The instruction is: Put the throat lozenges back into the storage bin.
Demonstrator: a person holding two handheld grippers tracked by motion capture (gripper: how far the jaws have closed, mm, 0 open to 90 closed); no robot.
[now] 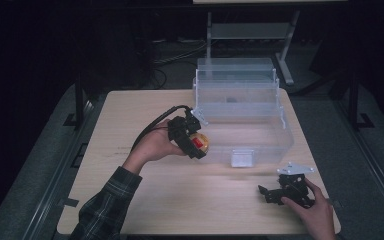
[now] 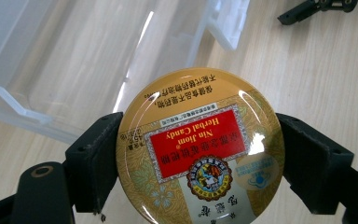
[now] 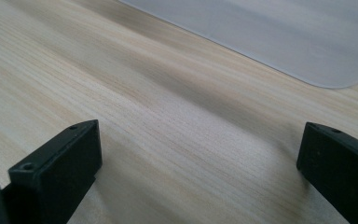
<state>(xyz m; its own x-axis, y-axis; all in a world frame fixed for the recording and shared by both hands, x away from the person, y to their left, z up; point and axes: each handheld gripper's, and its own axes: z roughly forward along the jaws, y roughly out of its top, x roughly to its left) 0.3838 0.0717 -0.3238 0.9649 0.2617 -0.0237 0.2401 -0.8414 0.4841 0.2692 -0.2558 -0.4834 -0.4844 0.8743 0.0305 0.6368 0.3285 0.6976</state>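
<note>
A round gold candy tin (image 2: 199, 148) with a red "Nin Jiom Herbal Candy" label sits clamped between the two black jaws of my left gripper (image 1: 196, 144), which is shut on it. In the high view the tin (image 1: 200, 143) hangs just left of the front wall of a clear plastic box (image 1: 260, 145), above the table. My right gripper (image 1: 270, 194) rests low over the table's front right part, held by a hand, its jaws wide apart with nothing between them. Its own view shows bare wood between the fingers (image 3: 58, 163) and the box's lower edge (image 3: 279, 42) beyond.
The clear box stands open with its stepped lid (image 1: 236, 80) raised at the back and a white latch (image 1: 242, 158) at the front. The light wooden table (image 1: 145, 200) has dark floor around it. A metal stand (image 1: 250, 32) is behind the table.
</note>
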